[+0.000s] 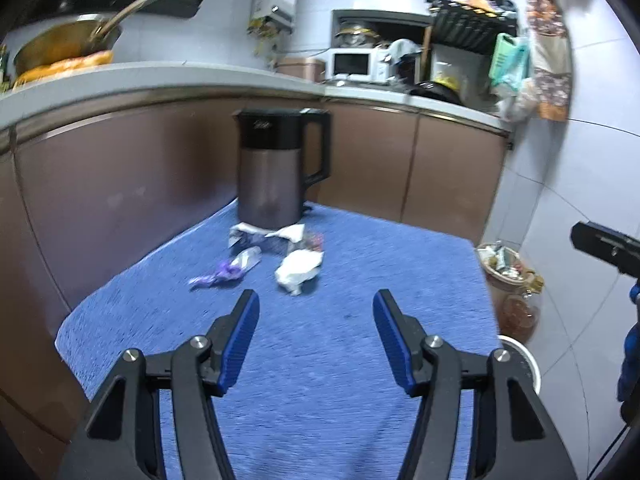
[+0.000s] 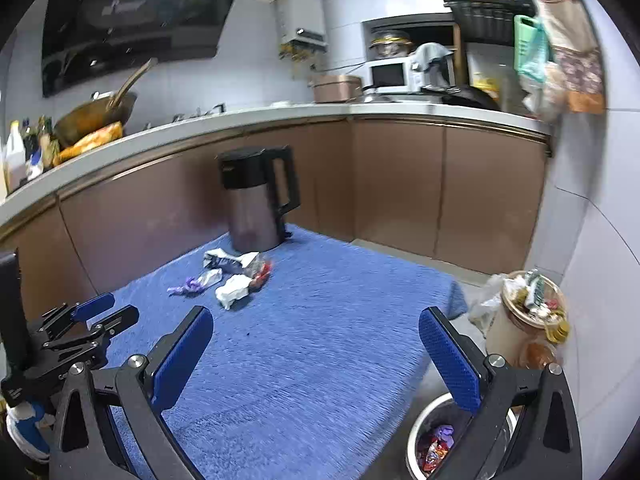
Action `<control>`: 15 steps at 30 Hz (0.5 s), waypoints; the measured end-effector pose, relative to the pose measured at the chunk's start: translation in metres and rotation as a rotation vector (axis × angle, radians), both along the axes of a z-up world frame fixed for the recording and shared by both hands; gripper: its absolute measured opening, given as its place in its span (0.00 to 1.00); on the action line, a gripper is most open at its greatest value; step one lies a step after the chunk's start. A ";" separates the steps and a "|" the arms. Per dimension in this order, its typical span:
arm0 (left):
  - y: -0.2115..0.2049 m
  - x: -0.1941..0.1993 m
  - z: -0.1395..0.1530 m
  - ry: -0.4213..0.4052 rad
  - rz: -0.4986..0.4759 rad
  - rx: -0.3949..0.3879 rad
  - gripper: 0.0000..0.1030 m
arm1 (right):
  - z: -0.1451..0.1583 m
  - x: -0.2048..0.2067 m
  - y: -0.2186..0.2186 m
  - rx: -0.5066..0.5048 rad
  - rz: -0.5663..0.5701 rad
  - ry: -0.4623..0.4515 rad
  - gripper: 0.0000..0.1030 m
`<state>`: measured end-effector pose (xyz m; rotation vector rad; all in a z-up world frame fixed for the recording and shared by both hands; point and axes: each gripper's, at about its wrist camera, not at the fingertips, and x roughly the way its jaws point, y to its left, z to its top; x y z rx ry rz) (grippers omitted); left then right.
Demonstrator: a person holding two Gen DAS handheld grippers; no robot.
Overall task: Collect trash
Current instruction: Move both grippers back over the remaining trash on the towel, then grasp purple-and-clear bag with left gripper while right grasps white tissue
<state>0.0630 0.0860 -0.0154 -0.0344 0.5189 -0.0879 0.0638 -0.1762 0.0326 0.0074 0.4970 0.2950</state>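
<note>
1. Hovering over the blue cloth-covered table [image 1: 320,380], the left gripper [image 1: 316,300] fills the lower middle of the left wrist view; its blue-padded jaws stand wide apart with nothing between them.
2. Seen in the lower half of the right wrist view, the right gripper [image 2: 316,320] is likewise spread wide and empty, and the left gripper [image 2: 104,312] shows at that frame's lower left edge.
3. Remaining trash lies in a small cluster at the centre of the left wrist view, just in front of the dark electric kettle [image 1: 276,168]: a crumpled white wrapper [image 1: 298,270] nearest the jaws, a purple candy wrapper [image 1: 224,274] to its left, and a flattened dark-and-white packet [image 1: 260,238] touching the kettle's base.
4. At the lower right of the right wrist view, a round metal bin [image 2: 436,444] sits on the floor beside the table and already holds coloured wrappers, so part of the collecting looks done.
5. Judging by the empty jaws aimed at the pile, the step in hand is the reach for the next piece.
6. That next move calls for carrying a gripper up-frame to the white wrapper, lowering until the pads straddle it, and closing gently, since crumpled film may slip or drag the neighbouring pieces.
7. Motion blur softens both views, so finer detail of the wrappers cannot be told.
</note>
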 end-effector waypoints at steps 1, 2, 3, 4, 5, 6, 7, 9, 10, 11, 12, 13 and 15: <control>0.007 0.004 -0.007 0.012 0.013 0.000 0.56 | -0.002 0.005 0.005 -0.007 0.013 0.008 1.00; 0.015 0.009 -0.015 0.030 0.027 -0.002 0.56 | -0.004 0.011 0.011 -0.015 0.028 0.016 1.00; 0.024 0.012 -0.023 0.048 0.034 -0.011 0.56 | -0.007 0.017 0.016 -0.022 0.040 0.026 1.00; 0.029 0.015 -0.027 0.058 0.039 -0.017 0.56 | -0.010 0.025 0.022 -0.030 0.049 0.041 1.00; 0.038 0.018 -0.034 0.071 0.049 -0.019 0.56 | -0.013 0.033 0.028 -0.037 0.060 0.056 0.99; 0.047 0.021 -0.042 0.084 0.059 -0.015 0.56 | -0.015 0.038 0.033 -0.040 0.070 0.066 0.98; 0.052 0.023 -0.046 0.093 0.065 -0.013 0.56 | -0.018 0.046 0.040 -0.043 0.088 0.076 0.97; 0.070 0.031 -0.056 0.121 0.074 -0.018 0.56 | -0.023 0.059 0.050 -0.049 0.114 0.090 0.93; 0.077 0.034 -0.059 0.126 0.082 -0.015 0.55 | -0.029 0.067 0.058 -0.051 0.134 0.105 0.92; 0.083 0.038 -0.060 0.126 0.087 -0.011 0.55 | -0.033 0.074 0.063 -0.051 0.147 0.117 0.89; 0.089 0.042 -0.061 0.125 0.090 -0.009 0.55 | -0.037 0.080 0.069 -0.052 0.161 0.132 0.87; 0.096 0.048 -0.061 0.124 0.087 -0.010 0.55 | -0.045 0.090 0.077 -0.054 0.185 0.154 0.85; 0.107 0.062 -0.061 0.130 0.068 -0.022 0.55 | -0.055 0.105 0.092 -0.062 0.219 0.184 0.82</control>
